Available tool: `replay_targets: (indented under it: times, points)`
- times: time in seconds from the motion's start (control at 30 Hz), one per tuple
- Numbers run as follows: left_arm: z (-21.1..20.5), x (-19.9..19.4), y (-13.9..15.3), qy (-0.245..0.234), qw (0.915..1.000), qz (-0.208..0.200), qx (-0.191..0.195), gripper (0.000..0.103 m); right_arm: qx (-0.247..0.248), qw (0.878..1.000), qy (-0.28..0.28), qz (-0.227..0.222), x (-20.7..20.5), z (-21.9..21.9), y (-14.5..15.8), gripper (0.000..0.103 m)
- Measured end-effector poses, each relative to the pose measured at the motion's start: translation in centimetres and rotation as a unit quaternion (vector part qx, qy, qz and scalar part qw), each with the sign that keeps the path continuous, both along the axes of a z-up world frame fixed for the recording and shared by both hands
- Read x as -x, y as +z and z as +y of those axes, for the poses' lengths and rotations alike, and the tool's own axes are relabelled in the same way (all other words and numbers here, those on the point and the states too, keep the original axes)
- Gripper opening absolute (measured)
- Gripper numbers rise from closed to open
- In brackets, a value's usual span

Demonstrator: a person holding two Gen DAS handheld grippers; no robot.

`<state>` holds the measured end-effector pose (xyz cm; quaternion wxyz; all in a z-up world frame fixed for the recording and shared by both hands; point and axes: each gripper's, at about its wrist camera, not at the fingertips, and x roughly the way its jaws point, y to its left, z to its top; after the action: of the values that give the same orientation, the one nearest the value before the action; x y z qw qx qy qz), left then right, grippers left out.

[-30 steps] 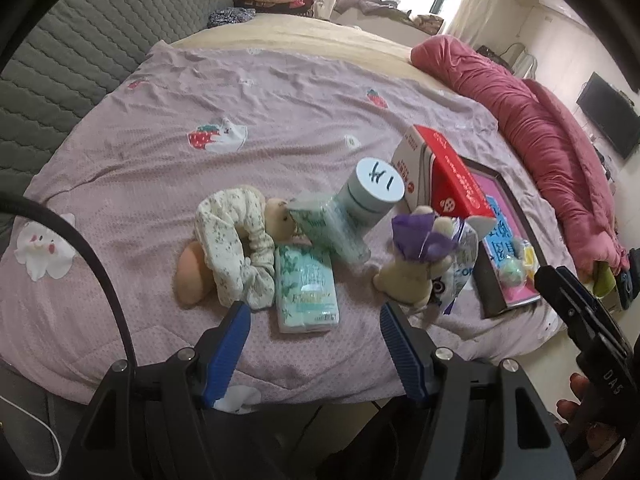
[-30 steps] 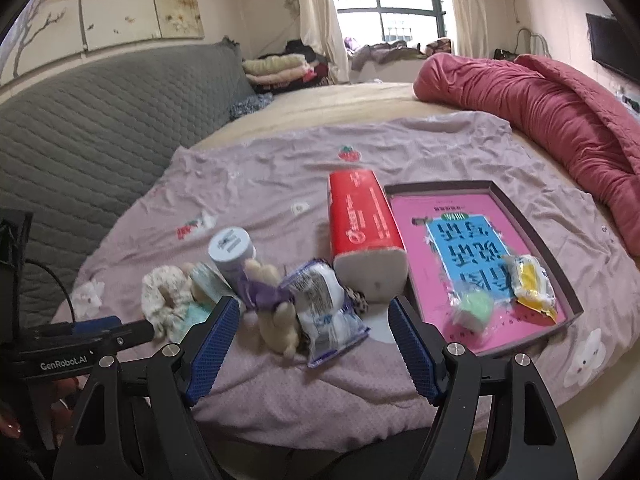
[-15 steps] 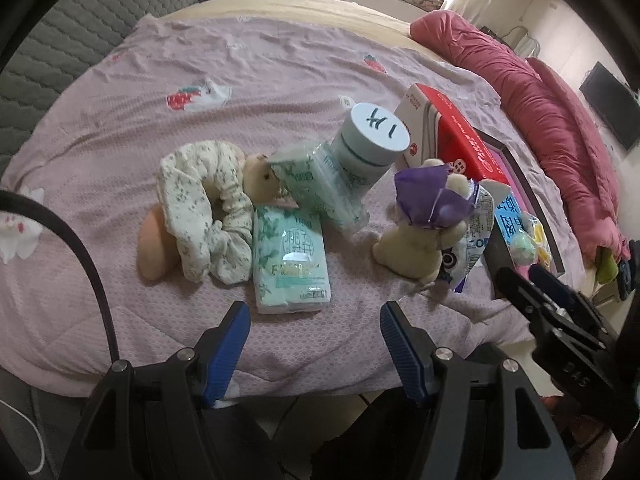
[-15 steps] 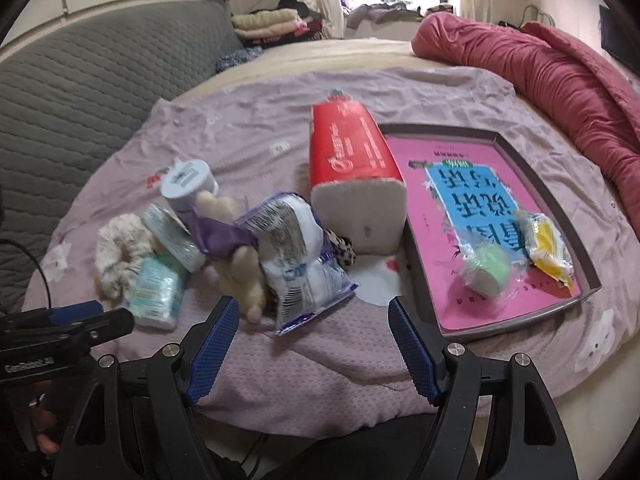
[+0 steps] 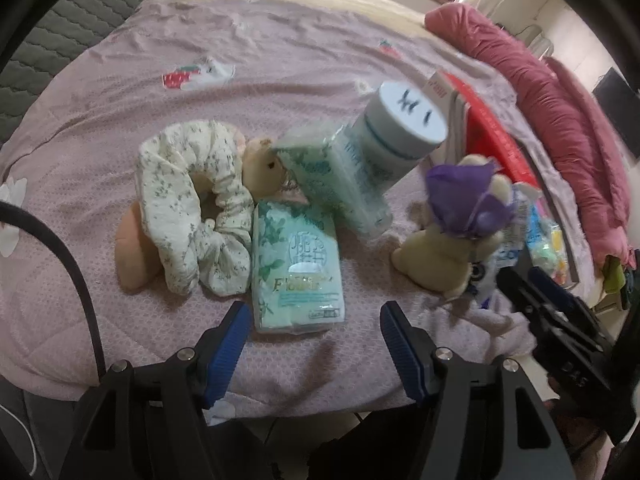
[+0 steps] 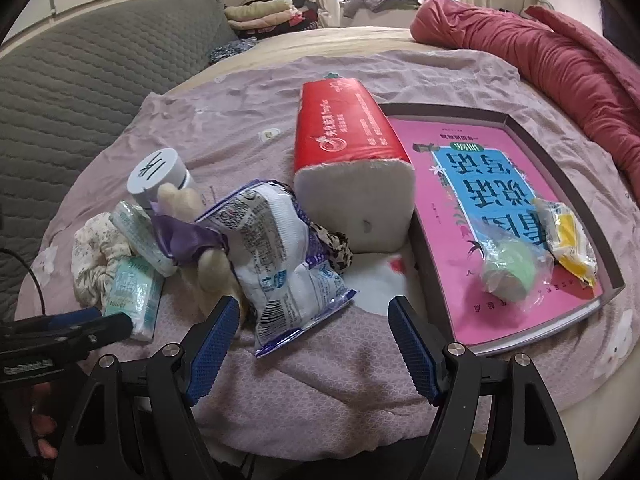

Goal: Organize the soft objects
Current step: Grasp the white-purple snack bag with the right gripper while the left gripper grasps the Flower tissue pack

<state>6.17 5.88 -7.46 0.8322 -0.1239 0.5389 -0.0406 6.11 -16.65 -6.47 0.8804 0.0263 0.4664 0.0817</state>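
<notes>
A pile of soft items lies on the pink bedspread (image 5: 280, 60). In the left wrist view my left gripper (image 5: 314, 320) hangs open just in front of a green tissue pack (image 5: 296, 264). Beside it lie a floral scrunchie (image 5: 188, 204), a small plush bear (image 5: 260, 168), and a second tissue pack (image 5: 336, 176) leaning on a round jar (image 5: 400, 136). A beige plush with a purple bow (image 5: 460, 220) stands to the right. My right gripper (image 6: 314, 316) is open before a white snack bag (image 6: 280, 248) and a red tissue pack (image 6: 348, 148).
A shallow box lid (image 6: 516, 120) with a pink and blue printed bottom holds a wrapped green ball (image 6: 508, 272) and a yellow packet (image 6: 572, 244). A rolled red quilt (image 6: 540, 48) lies far right. A grey quilted headboard (image 6: 80, 80) rises left. The bed edge runs just below both grippers.
Both grippers have come down and closer to the pile, so the objects look larger. Their jaws stay at the same width. Nothing on the bed has moved.
</notes>
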Motion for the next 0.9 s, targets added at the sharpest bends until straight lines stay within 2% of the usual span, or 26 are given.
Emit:
replay_targets:
  times: [0.2, 0.47, 0.53, 0.7, 0.73, 0.77, 0.87, 0.9]
  points:
    - [-0.7, -1.2, -1.6, 0.005, 0.9993, 0.022, -0.029, 0.067, -0.011, 1.0, -0.005, 0.01, -0.6, -0.5, -0.6, 0.078]
    - [-1.8, -1.9, -2.4, 0.011, 0.9968, 0.033, -0.072, 0.058, -0.009, 1.0, 0.008, 0.015, -1.7, 0.1, -1.5, 0.078]
    - [-1.8, -2.0, -2.3, 0.011, 0.9964, 0.035, -0.077, 0.054, -0.001, 1.0, 0.014, 0.014, -2.0, 0.6, -1.7, 0.078]
    - [-1.6, -2.2, -2.3, 0.016, 0.9958, 0.038, -0.082, 0.053, 0.01, 1.0, 0.03, 0.001, -2.2, 1.6, -1.9, 0.078]
    - [-1.6, -2.1, -2.3, 0.017, 0.9959, 0.038, -0.081, 0.052, 0.008, 0.999, 0.032, 0.0, -2.2, 1.6, -1.9, 0.075]
    - [-1.5, -2.2, -2.2, 0.017, 0.996, 0.038, -0.079, 0.052, 0.002, 0.999, 0.033, 0.0, -2.2, 1.6, -2.0, 0.066]
    - [-1.5, -2.2, -2.2, 0.017, 0.9965, 0.036, -0.074, 0.051, -0.017, 0.999, 0.035, 0.012, -2.5, 1.1, -2.4, 0.057]
    - [-1.4, -2.1, -2.2, 0.016, 0.9967, 0.035, -0.071, 0.051, -0.024, 0.999, 0.034, 0.014, -2.5, 0.9, -2.5, 0.05]
